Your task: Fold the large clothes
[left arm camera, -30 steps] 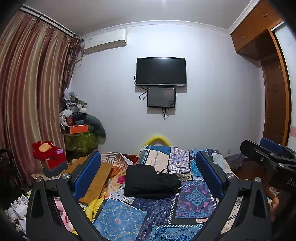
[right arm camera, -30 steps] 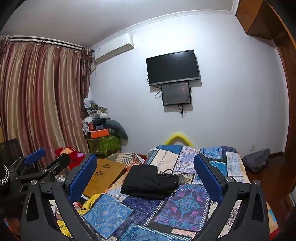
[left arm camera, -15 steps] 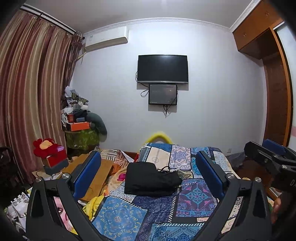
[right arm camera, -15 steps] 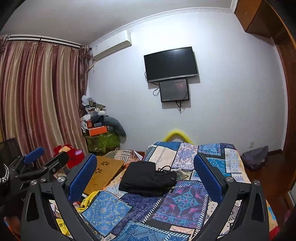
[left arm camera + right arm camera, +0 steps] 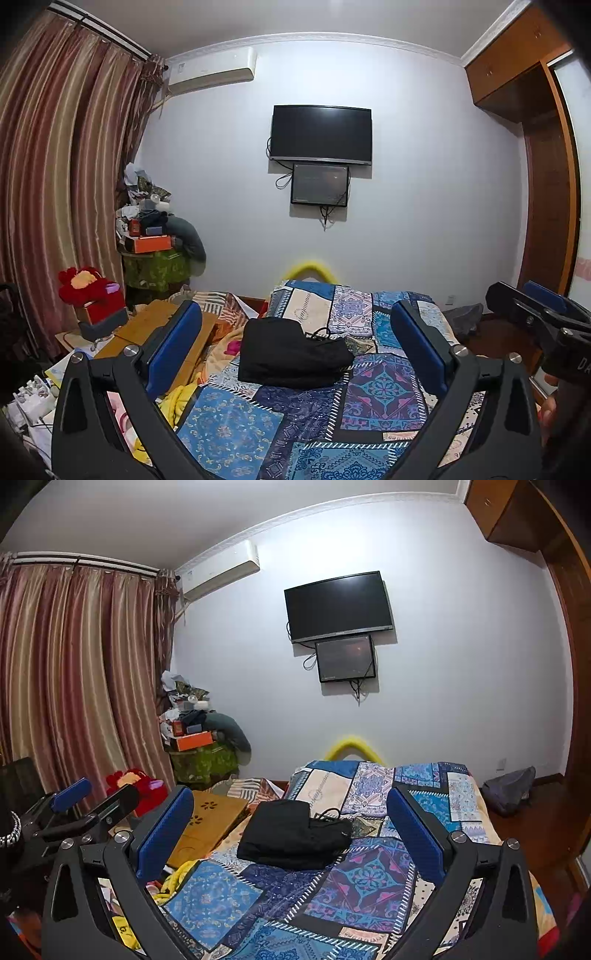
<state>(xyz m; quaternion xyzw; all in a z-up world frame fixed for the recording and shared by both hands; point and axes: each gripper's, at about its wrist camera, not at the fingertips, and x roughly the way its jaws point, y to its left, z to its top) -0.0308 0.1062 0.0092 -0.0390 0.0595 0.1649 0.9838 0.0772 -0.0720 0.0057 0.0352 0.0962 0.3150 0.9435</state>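
Note:
A black garment [image 5: 291, 354] [image 5: 291, 836] lies folded into a compact bundle in the middle of the patchwork bedspread [image 5: 380, 387] [image 5: 365, 878], with a thin black cord trailing off its right side. My left gripper [image 5: 295, 343] is open, held well back from the bundle and above the bed, nothing between its blue pads. My right gripper [image 5: 291, 823] is open too, equally far back and empty. The right gripper also shows at the right edge of the left wrist view, and the left one at the left edge of the right wrist view.
A wooden lap desk [image 5: 207, 823] and loose bright cloths lie left of the bed. A red plush toy [image 5: 88, 288], a cluttered green-draped stand [image 5: 155, 266] and striped curtains fill the left. A television [image 5: 321, 134] hangs on the far wall. A grey bag [image 5: 509, 790] sits on the floor beside the wardrobe.
Both cameras have tilted up and drifted slightly, so the bed and bundle sit lower in view. The garment has not moved and both grippers have stayed open.

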